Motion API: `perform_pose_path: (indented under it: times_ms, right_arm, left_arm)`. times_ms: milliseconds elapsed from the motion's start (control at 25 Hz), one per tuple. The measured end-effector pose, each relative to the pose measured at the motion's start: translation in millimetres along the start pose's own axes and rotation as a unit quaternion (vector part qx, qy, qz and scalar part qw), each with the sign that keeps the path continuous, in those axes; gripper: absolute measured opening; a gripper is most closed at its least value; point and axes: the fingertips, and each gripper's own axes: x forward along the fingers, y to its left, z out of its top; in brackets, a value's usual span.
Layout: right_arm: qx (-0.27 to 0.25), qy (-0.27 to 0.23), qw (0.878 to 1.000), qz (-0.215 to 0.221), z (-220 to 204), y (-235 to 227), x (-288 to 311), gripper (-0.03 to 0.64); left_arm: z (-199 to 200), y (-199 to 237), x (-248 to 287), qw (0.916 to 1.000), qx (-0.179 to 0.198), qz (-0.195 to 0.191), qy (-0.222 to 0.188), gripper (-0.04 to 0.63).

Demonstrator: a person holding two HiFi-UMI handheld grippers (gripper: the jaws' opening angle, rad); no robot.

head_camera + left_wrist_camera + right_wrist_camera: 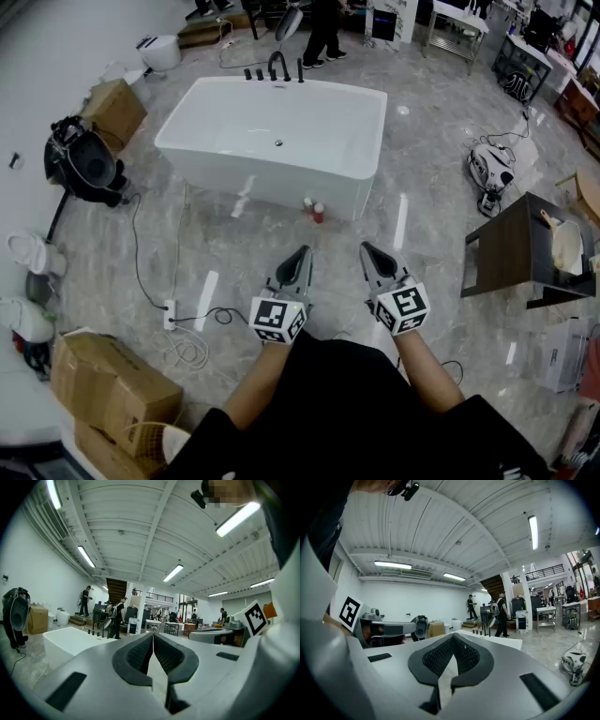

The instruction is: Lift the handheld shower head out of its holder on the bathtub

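Bathtubs: one white rectangular bathtub [267, 183] on the floor, well ahead of both grippers.
Shower heads: one grey handheld shower head [289, 22], above the black taps [275, 70] at the tub's far rim.
Fingers: left gripper [304, 251] and right gripper [366, 247], both pressed together, holding nothing.

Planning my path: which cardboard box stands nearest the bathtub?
The lone cardboard box at upper left, beside the bathtub's left end; the stacked boxes lie bottom left.

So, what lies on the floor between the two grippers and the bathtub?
Head view: bare floor, except a small red container at the foot of the bathtub.
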Motion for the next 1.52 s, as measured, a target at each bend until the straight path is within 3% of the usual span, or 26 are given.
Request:
perform_pose_path:
  times_ms: [440,800,880,1000,1120,1240,1520]
  right_arm:
    - [0.016,0.016,1.000,0.013,-11,5,25,-0.008]
    - [0.020,-0.002,1.000,0.018,-3,19,61,-0.006]
    - [0.028,-0.003,0.999,0.019,-3,18,69,0.001]
    - [0.037,0.006,0.999,0.018,-5,17,84,0.168]
    - [0.025,0.020,0.999,0.018,-7,18,99,0.198]
    - [0.020,0.029,0.999,0.017,-8,21,113,0.213]
    - [0.022,0.040,0.999,0.016,-6,37,159,0.236]
  left_arm:
    - [-2,23,1,1.0000,-0.007,0.007,-0.001,0.006]
    - [-2,77,-1,0.9995,-0.019,0.024,0.002,0.008]
    - [-2,90,2,0.9995,-0.024,0.022,0.001,0.066]
    - [1,109,5,0.9993,-0.037,0.003,-0.007,0.195]
    - [5,130,5,0.9990,-0.042,-0.005,-0.014,0.262]
    - [4,149,6,0.9994,-0.036,-0.001,-0.005,0.296]
    - [15,197,-2,0.9995,-0.030,0.010,-0.006,0.304]
